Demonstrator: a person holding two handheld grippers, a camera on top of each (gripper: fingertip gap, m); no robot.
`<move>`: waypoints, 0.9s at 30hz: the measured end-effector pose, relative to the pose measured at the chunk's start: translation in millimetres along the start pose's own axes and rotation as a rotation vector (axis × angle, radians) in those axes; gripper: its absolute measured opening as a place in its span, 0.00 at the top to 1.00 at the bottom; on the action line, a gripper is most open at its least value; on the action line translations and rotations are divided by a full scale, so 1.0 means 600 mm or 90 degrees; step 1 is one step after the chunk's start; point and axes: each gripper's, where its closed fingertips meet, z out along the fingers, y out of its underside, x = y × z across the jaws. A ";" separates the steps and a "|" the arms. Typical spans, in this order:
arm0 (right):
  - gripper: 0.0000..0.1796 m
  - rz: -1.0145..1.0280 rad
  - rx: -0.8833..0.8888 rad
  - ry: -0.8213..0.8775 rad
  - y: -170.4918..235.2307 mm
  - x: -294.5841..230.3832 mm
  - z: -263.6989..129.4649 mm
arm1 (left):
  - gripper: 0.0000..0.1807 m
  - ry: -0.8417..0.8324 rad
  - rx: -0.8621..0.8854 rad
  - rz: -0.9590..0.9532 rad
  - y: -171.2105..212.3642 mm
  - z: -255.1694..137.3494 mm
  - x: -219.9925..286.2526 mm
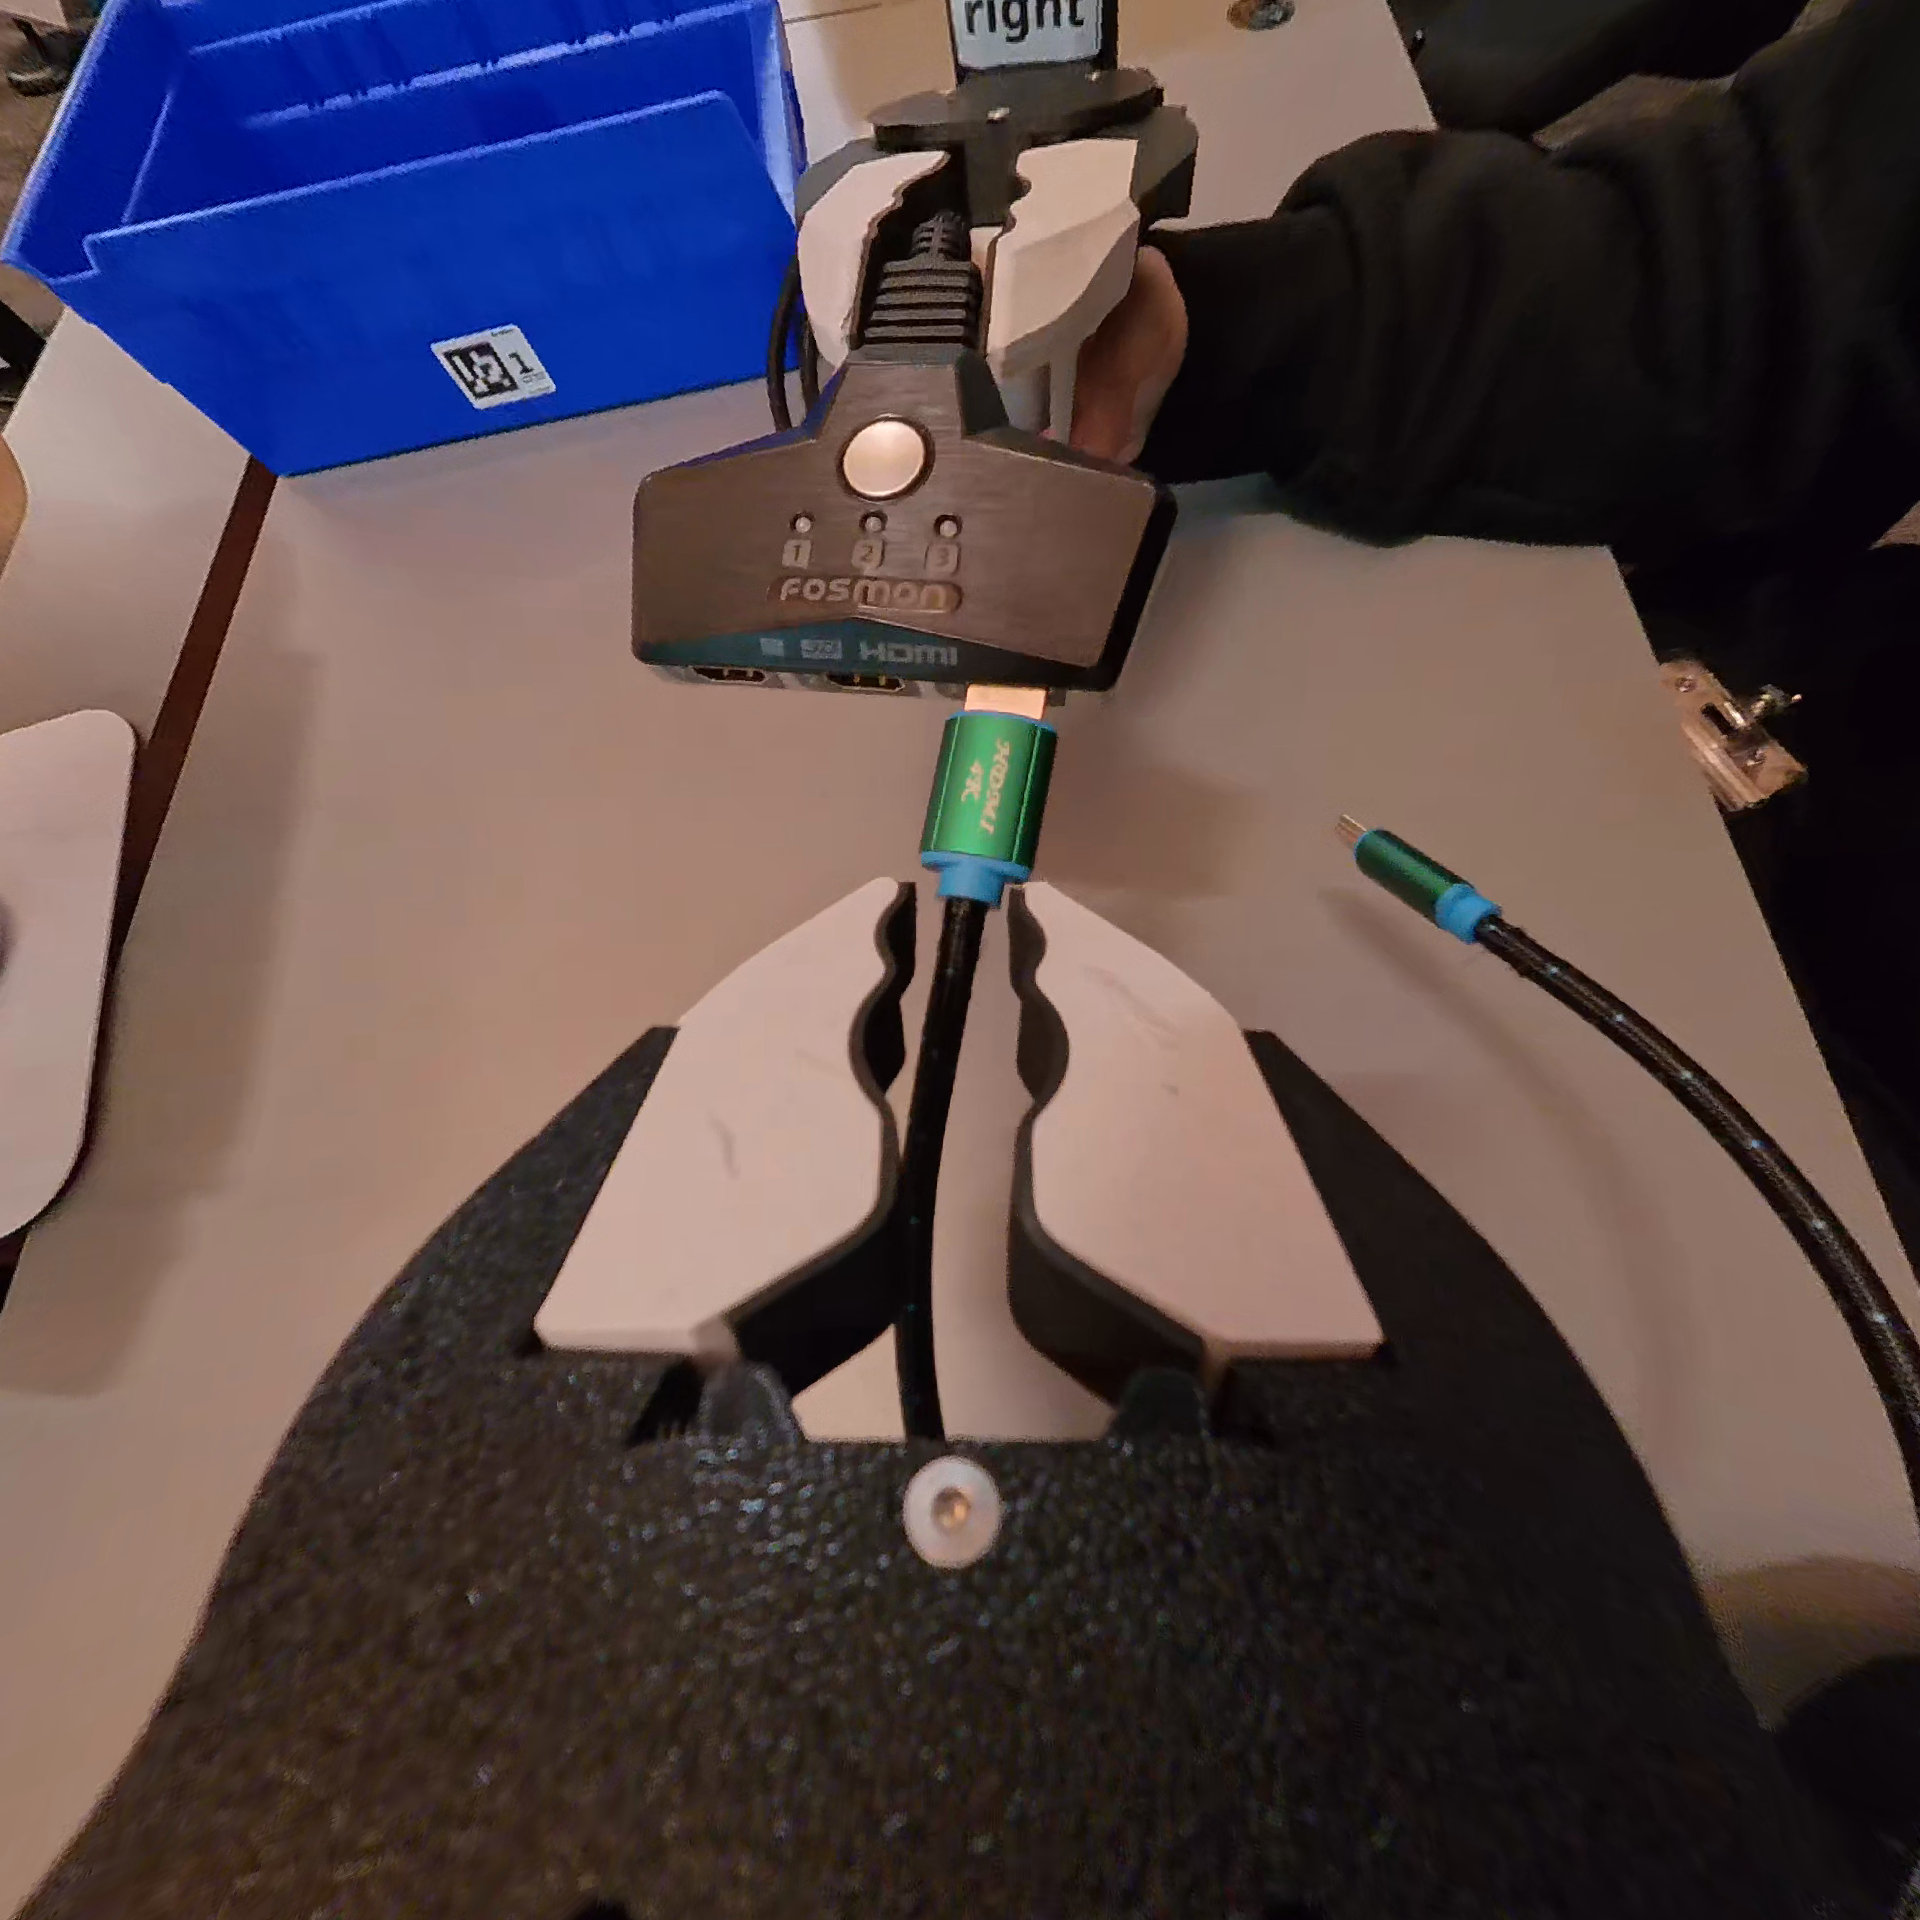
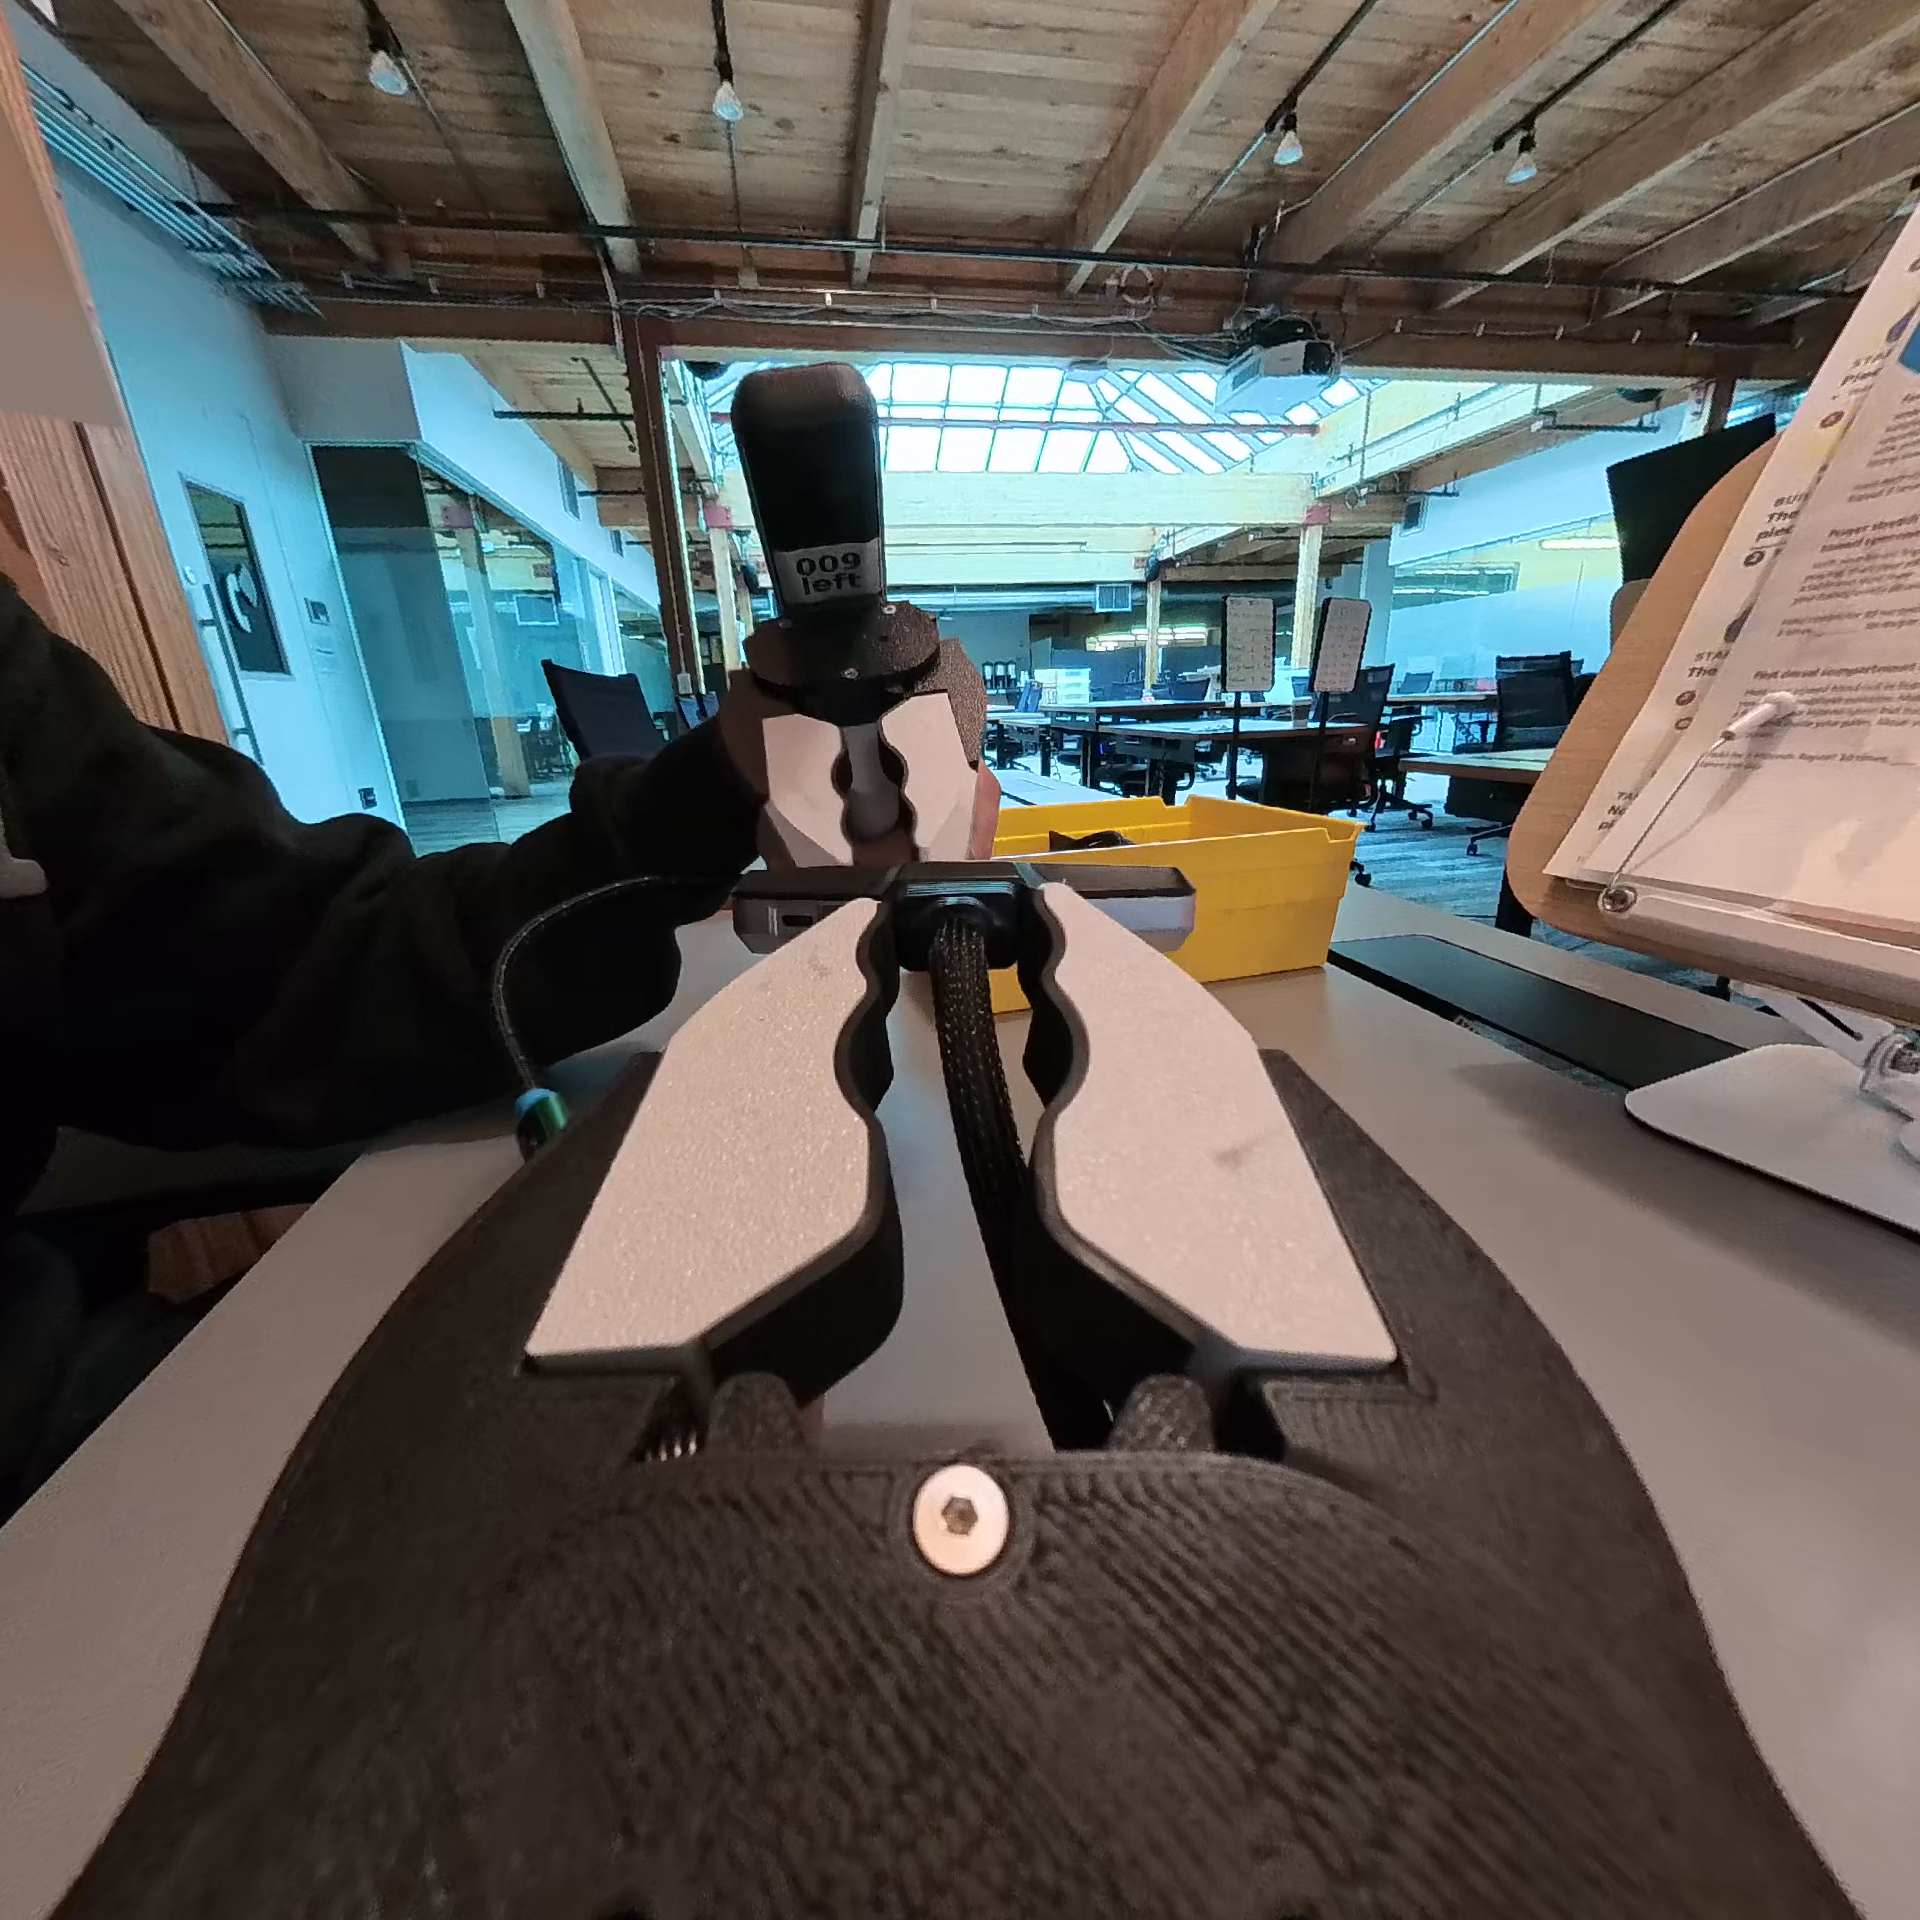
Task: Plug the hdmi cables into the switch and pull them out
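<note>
The black HDMI switch [image 1: 894,561] is held above the table with its ports facing my left gripper. My right gripper [image 1: 961,281] is shut on the ribbed collar of the switch's own braided cable [image 2: 966,1039]; in the right wrist view the right gripper [image 2: 961,914] hides most of the switch [image 2: 1143,883]. My left gripper [image 1: 964,899] is shut on a black braided HDMI cable [image 1: 940,1091] just behind its green plug [image 1: 987,800]. The plug's metal tip sits partly in the switch's right-hand port. A second green-plugged cable [image 1: 1423,883] lies loose on the table to the right.
A blue divided bin [image 1: 416,229] stands at the back left of the grey table [image 1: 468,831]. A yellow bin [image 2: 1247,883] sits beyond the switch. A document stand with papers [image 2: 1766,623] is at the right. A person's dark sleeve [image 1: 1507,312] reaches in from the right.
</note>
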 end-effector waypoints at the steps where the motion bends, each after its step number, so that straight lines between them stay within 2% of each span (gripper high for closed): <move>1: 0.87 0.001 0.004 0.000 -0.001 0.000 0.000 | 0.92 0.005 0.005 0.001 -0.002 0.000 0.002; 9: 0.87 -0.007 0.010 0.010 -0.001 0.002 -0.002 | 0.93 0.031 0.027 0.021 -0.008 0.001 0.003; 16: 0.86 -0.011 0.009 0.035 0.000 0.011 -0.005 | 0.93 0.002 0.009 0.043 -0.008 0.007 -0.004; 27: 0.87 -0.030 -0.068 0.024 0.030 0.010 -0.005 | 0.94 0.008 0.025 0.026 -0.004 -0.003 -0.010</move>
